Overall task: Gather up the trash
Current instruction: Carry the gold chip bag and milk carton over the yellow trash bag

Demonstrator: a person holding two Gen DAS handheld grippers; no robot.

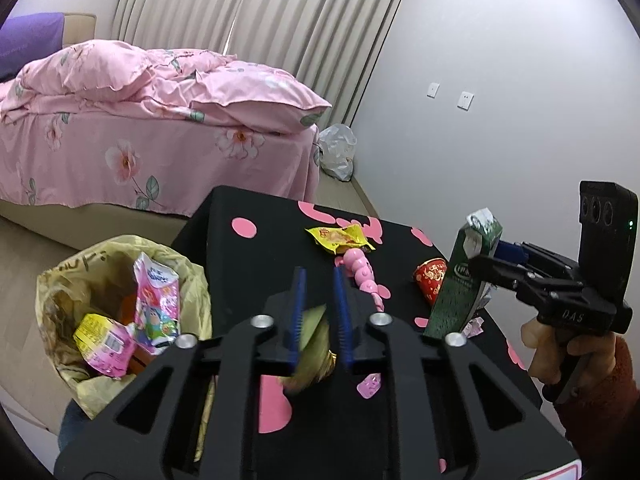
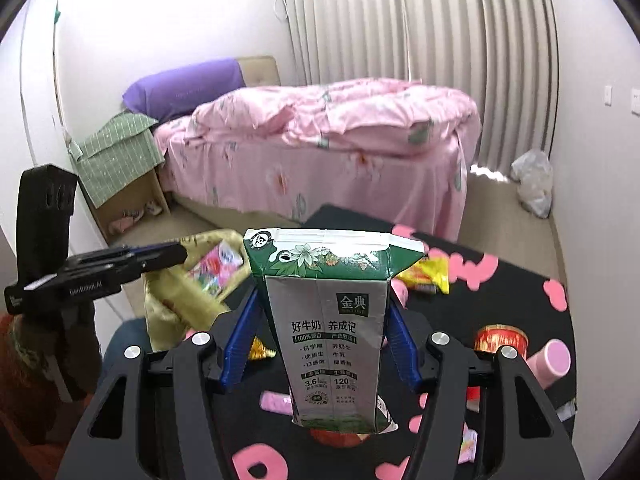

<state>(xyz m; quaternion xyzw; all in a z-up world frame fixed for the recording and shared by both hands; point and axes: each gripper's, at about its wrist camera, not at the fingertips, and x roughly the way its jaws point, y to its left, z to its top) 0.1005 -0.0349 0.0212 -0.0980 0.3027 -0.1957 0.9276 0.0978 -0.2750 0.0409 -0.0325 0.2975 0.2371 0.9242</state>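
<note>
My right gripper [image 2: 320,320] is shut on a green and white milk carton [image 2: 332,332] and holds it upright above the black table with pink spots [image 2: 516,276]. The carton also shows in the left wrist view [image 1: 460,280], right of my left gripper [image 1: 318,280]. My left gripper's fingers are slightly apart, with a yellowish wrapper [image 1: 312,360] lying deep between them. A bin with a yellow bag [image 1: 80,280] holding several wrappers stands left of the table. A yellow snack wrapper [image 1: 340,240], a pink bead toy [image 1: 364,276] and a red paper cup [image 1: 430,278] lie on the table.
A bed with pink floral bedding [image 1: 140,120] stands behind the table. A white plastic bag [image 1: 338,152] lies on the floor by the curtain. A cardboard box under a green cloth [image 2: 120,168] stands beside the bed. A pink cylinder [image 2: 550,360] lies at the table's right.
</note>
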